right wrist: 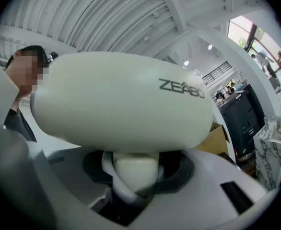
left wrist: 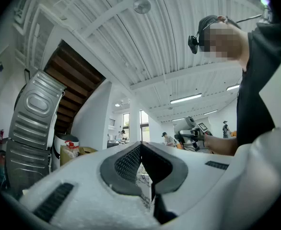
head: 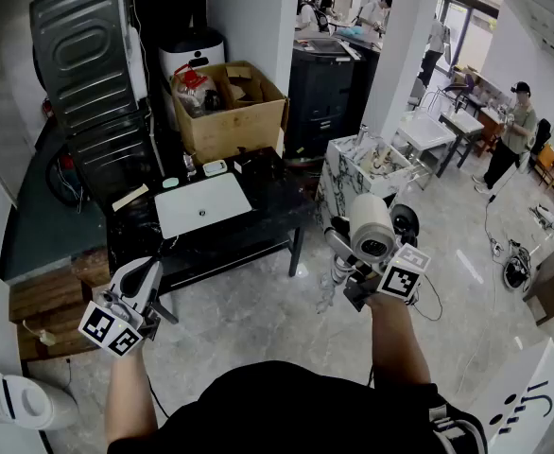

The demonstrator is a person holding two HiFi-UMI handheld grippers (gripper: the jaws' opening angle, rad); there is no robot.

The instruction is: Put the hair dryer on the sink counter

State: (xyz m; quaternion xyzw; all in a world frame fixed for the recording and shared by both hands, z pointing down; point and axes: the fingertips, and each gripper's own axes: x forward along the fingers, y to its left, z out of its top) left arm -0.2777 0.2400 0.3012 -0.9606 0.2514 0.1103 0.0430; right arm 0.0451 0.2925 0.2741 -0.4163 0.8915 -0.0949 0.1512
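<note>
The right gripper (head: 345,253) is closed on the handle of the white hair dryer (head: 372,230). In the right gripper view the jaws clamp the handle from both sides and the dryer barrel lies across the upper centre of the frame. In the head view the dryer is at lower right of centre, in the air and apart from the marble-patterned sink counter (head: 338,185) above it. The left gripper (head: 147,272), at lower left, has its jaws together with nothing between them.
</note>
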